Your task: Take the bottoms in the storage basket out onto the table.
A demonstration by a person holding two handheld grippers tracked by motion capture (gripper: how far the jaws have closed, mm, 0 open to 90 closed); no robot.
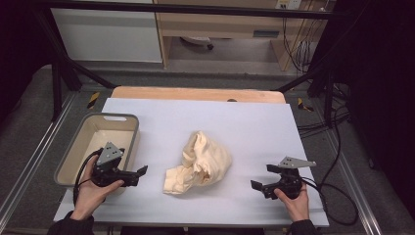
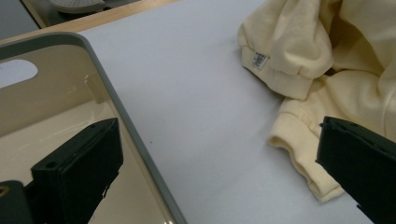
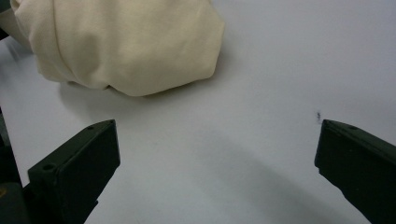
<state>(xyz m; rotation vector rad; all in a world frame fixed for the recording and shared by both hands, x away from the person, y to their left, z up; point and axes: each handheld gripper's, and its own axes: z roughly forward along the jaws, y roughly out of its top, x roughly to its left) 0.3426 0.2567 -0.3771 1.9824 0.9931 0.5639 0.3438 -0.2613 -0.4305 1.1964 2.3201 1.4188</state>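
Observation:
A crumpled cream sweatshirt (image 1: 199,163) lies bunched in the middle of the pale blue table cover (image 1: 235,122). My left gripper (image 1: 139,176) is open at the front left, its jaws spread and empty, pointing toward the garment from beside the bin. In the left gripper view the sweatshirt (image 2: 327,70) shows a ribbed cuff and a small white label. My right gripper (image 1: 263,177) is open at the front right, empty, a short way from the cloth. The right gripper view has the sweatshirt (image 3: 121,42) as a rounded heap ahead of the jaws.
A grey-rimmed beige bin (image 1: 73,149) stands at the table's left edge, just under my left hand; its rim (image 2: 107,93) runs between the left jaws. The wooden table edge (image 1: 195,93) lies beyond. Cables (image 1: 337,191) trail off the right side.

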